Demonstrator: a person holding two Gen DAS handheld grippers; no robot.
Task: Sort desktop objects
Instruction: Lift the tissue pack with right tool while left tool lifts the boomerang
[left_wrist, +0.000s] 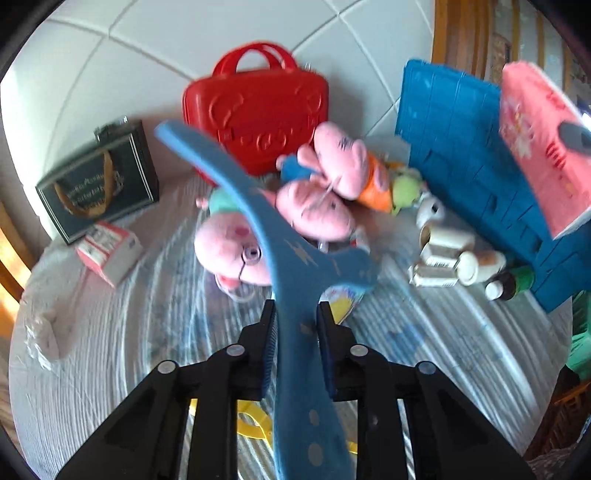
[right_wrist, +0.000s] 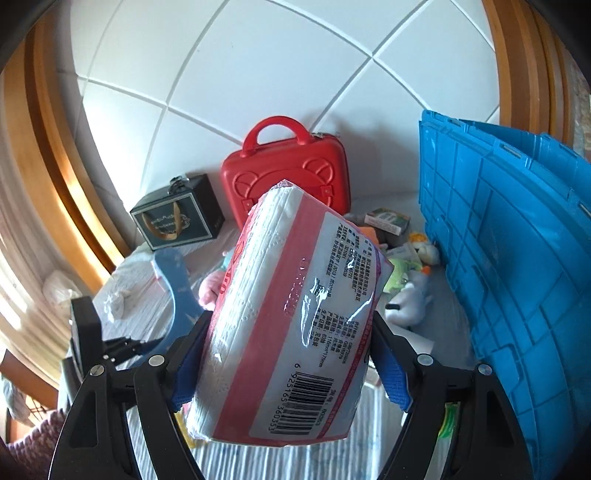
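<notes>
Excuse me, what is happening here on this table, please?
A person is sorting the clutter with two handheld grippers. The left gripper holds a blue hanger above the pink plush toys. The right gripper holds a pack of tissues in the air, beside the blue crate. A red case and a dark gift bag stand by the wall.

Surface: table under a grey-white striped cloth (left_wrist: 122, 332). On it: red carry case (left_wrist: 258, 114), dark gift box (left_wrist: 99, 181), small pink-white carton (left_wrist: 109, 251), pink plush toys (left_wrist: 317, 192), white bottles (left_wrist: 450, 258), blue crate (right_wrist: 517, 258).
</notes>
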